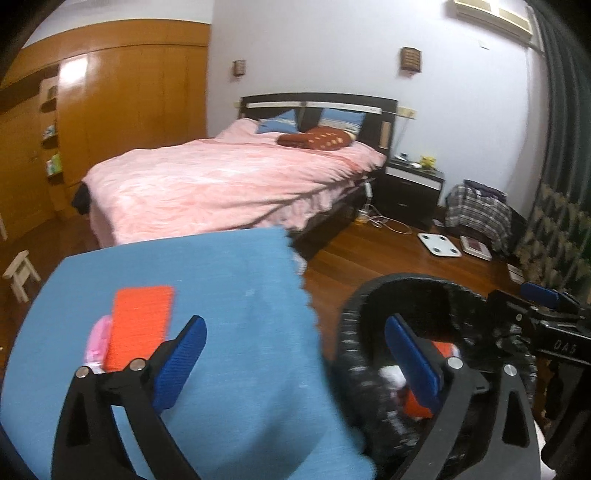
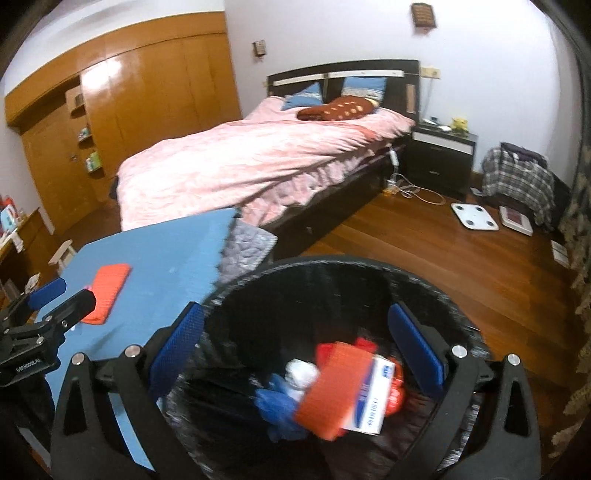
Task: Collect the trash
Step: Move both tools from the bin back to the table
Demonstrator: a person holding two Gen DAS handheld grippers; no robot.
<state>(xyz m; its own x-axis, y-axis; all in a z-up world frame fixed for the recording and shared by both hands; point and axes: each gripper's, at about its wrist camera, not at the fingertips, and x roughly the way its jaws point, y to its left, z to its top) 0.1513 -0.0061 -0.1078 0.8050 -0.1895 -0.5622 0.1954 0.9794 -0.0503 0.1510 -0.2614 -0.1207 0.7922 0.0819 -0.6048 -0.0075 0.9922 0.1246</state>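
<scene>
Orange-and-white box [image 2: 347, 395] in black bin [image 2: 369, 266] beneath wide-spread right gripper [image 2: 295, 354], left gripper [image 1: 295, 365] likewise spread

A bedroom with pale walls [image 2: 332, 33] and a glossy reddish wooden floor [image 2: 424, 251]. A dark-framed bed [image 1: 229, 184] under a rumpled pink cover stands against the far wall, with blue pillows [image 1: 343, 120] and a maroon cushion [image 1: 317, 139] at its headboard. A honey-coloured wooden wardrobe [image 1: 129, 110] fills the left wall. Beside the bed sits a dark nightstand [image 2: 441, 158]; a white bathroom scale [image 2: 474, 216] lies on the floor near a plaid bundle [image 2: 517, 181]. An air conditioner [image 1: 495, 14] hangs high up, beside dark green curtains [image 1: 565, 110].
</scene>
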